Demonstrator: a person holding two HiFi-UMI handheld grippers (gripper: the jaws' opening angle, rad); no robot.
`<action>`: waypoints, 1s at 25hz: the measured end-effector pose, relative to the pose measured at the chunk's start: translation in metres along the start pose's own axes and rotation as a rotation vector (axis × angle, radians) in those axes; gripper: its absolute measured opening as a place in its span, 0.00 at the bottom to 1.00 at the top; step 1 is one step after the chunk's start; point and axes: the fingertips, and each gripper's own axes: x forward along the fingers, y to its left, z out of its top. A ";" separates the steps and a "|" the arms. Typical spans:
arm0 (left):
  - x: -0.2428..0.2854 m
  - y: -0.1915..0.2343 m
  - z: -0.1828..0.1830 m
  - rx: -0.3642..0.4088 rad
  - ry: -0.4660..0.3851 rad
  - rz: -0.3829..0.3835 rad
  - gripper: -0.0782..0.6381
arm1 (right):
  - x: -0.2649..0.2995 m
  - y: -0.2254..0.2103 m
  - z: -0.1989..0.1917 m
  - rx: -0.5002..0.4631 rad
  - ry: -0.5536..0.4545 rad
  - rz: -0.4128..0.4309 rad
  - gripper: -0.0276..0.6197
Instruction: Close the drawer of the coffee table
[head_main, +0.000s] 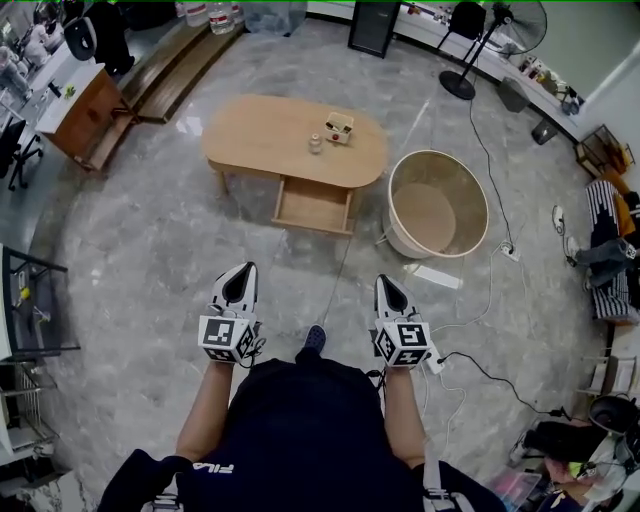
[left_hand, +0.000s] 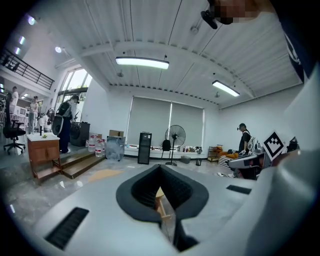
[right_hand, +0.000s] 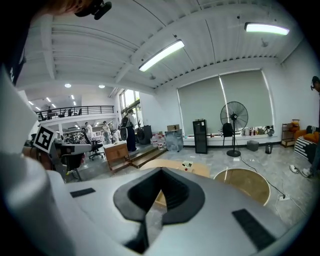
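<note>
The oval wooden coffee table stands on the marble floor ahead of me, its drawer pulled out toward me on the near side. Both grippers hang in front of my body, well short of the drawer. My left gripper is shut with nothing in it, and so is my right gripper. In the left gripper view the shut jaws frame a sliver of the wooden drawer. In the right gripper view the table top shows just past the shut jaws.
A small box and a little jar sit on the table. A large round tub stands right of the table, with a power strip and cables beside it. A wooden desk and steps lie at the far left.
</note>
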 end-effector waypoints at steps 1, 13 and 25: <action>0.005 -0.001 0.003 -0.003 -0.007 0.007 0.14 | 0.004 -0.006 0.003 -0.002 -0.001 0.004 0.08; 0.041 -0.012 0.016 0.019 -0.012 0.056 0.14 | 0.033 -0.044 0.014 0.011 0.002 0.039 0.08; 0.055 -0.007 0.020 0.026 -0.017 0.075 0.14 | 0.052 -0.047 0.017 0.016 -0.004 0.069 0.08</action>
